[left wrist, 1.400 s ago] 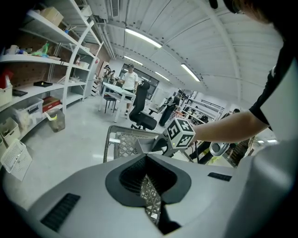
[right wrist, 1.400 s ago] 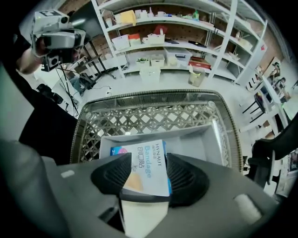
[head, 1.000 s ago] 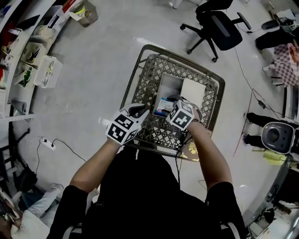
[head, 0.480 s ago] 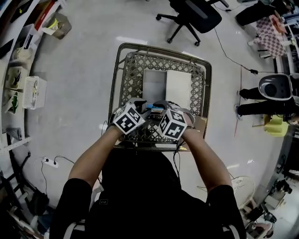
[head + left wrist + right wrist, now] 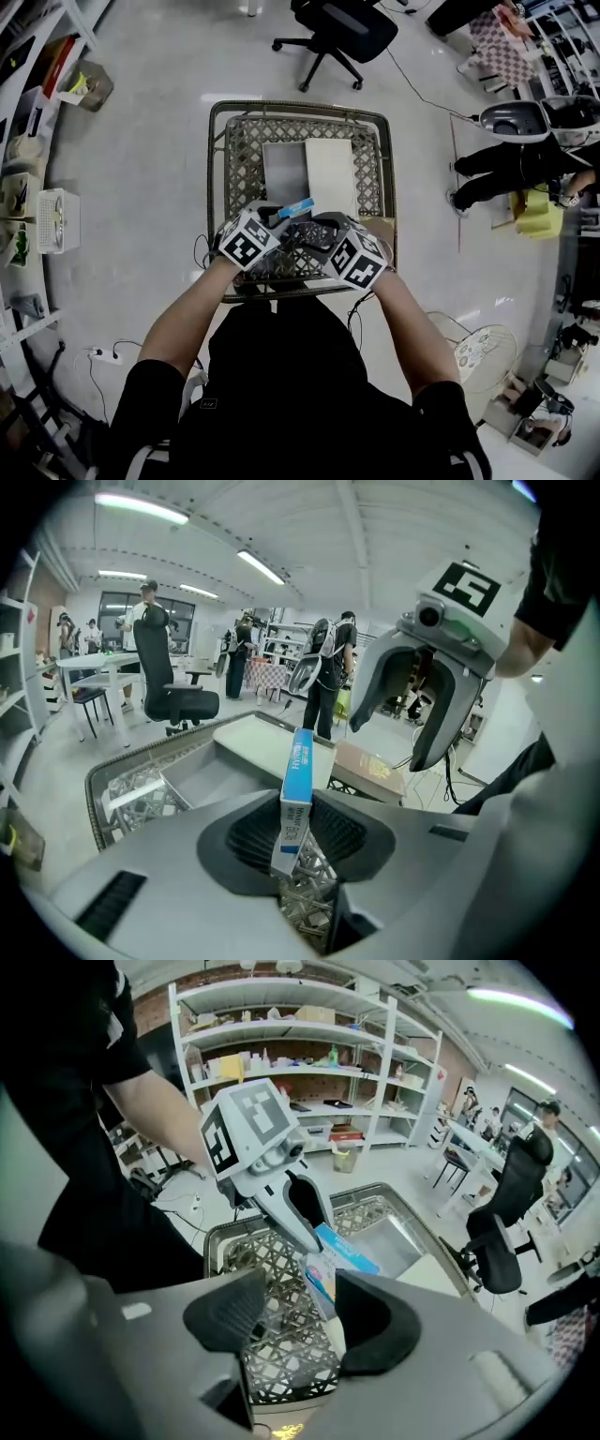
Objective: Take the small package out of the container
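The small package [image 5: 297, 208] is a thin blue and white box. It stands edge-on between the ribbed pads of my left gripper [image 5: 277, 217], above the near part of the wire basket [image 5: 371, 159]. In the left gripper view the package [image 5: 297, 789] rises from between the closing jaws, whose pads press on its sides. My right gripper [image 5: 315, 227] is close beside it on the right, open, with nothing between its fingers. The right gripper view shows the package [image 5: 339, 1255] just beyond its own jaws, held by the left gripper [image 5: 298, 1215].
Inside the basket lies an open grey box [image 5: 283, 171] with a white lid [image 5: 331, 175]. A brown carton [image 5: 382, 230] sits at the basket's near right corner. An office chair [image 5: 339, 28] stands beyond it, shelves [image 5: 28, 187] run along the left, and a person [image 5: 511, 155] is at the right.
The left gripper has moved in from the left and taken hold of the package, which was by the right gripper a second ago. Both grippers have drawn back toward the basket's near edge.
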Action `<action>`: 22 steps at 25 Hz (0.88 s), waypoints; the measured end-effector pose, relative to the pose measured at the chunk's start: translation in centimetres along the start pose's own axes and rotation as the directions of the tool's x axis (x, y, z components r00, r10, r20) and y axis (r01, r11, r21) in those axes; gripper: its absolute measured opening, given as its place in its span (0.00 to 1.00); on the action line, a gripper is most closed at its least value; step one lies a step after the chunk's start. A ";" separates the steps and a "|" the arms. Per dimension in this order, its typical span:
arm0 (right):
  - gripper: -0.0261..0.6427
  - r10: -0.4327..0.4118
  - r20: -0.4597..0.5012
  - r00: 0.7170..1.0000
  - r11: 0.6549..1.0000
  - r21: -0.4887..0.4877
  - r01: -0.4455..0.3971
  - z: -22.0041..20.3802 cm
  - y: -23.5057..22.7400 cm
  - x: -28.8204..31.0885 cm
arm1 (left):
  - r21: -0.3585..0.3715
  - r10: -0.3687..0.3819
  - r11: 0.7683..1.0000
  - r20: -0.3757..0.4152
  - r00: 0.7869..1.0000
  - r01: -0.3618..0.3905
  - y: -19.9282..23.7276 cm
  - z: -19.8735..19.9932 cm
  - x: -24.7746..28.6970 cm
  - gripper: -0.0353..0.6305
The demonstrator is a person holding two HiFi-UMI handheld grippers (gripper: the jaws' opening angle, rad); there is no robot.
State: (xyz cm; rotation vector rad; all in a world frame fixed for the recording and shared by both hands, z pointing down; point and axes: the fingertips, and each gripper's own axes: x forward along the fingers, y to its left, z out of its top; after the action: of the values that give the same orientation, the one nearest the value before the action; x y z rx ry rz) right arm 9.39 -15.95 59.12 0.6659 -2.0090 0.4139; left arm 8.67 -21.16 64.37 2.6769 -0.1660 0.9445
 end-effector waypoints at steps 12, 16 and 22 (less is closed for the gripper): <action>0.31 -0.138 0.335 0.932 0.974 0.214 0.067 5.2 -2.3 -7.7 | -0.099 0.181 0.982 0.210 0.961 -0.164 0.2 6.4 -10.5 0.20; 0.29 -0.203 0.497 0.843 0.942 0.333 0.031 5.6 -4.0 -11.6 | -0.150 0.270 0.960 0.255 0.929 -0.238 -0.1 8.2 -13.6 0.20; 0.24 -0.252 0.626 0.738 0.935 0.354 0.019 4.1 -4.6 -17.9 | -0.214 0.395 0.915 0.308 0.865 -0.342 -1.6 11.0 -18.1 0.20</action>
State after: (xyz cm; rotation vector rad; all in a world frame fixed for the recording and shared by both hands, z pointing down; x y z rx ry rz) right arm 16.64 -16.70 41.65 1.3156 -2.5647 0.4658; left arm 1.43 -22.92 44.49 2.6895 -0.8228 0.5115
